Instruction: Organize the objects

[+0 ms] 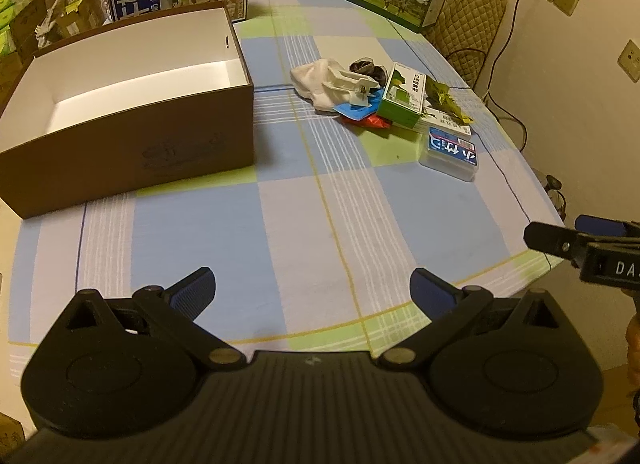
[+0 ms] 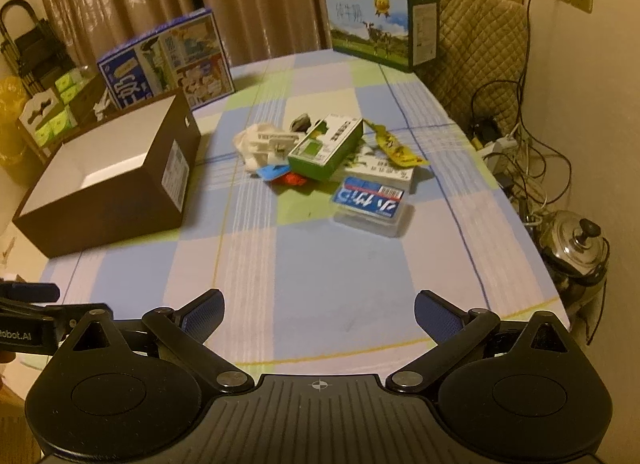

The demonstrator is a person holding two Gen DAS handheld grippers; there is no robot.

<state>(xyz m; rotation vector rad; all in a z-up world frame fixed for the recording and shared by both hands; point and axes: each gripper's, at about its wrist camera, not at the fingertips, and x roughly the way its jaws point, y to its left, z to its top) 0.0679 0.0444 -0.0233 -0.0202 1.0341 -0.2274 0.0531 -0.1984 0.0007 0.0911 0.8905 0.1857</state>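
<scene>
The worktop point(image 1: 304, 224) wears a checked cloth of pale blue, lilac and light green with thin yellow and white lines. The open box point(image 1: 132, 144) at the left is brown outside and white inside. In the pile to the right, the sock point(image 1: 316, 84) is white, the small carton point(image 1: 400, 94) green and white, the clear case point(image 1: 450, 154) blue-labelled. Both grippers are black with blue fingers point(image 1: 196, 294).

Materials and finishes, table items
Matt brown cardboard box point(image 1: 132, 132), white inside; checked woven tablecloth point(image 1: 304, 204); glossy clear plastic case point(image 2: 370, 204); soft white cloth point(image 1: 316, 84).
</scene>
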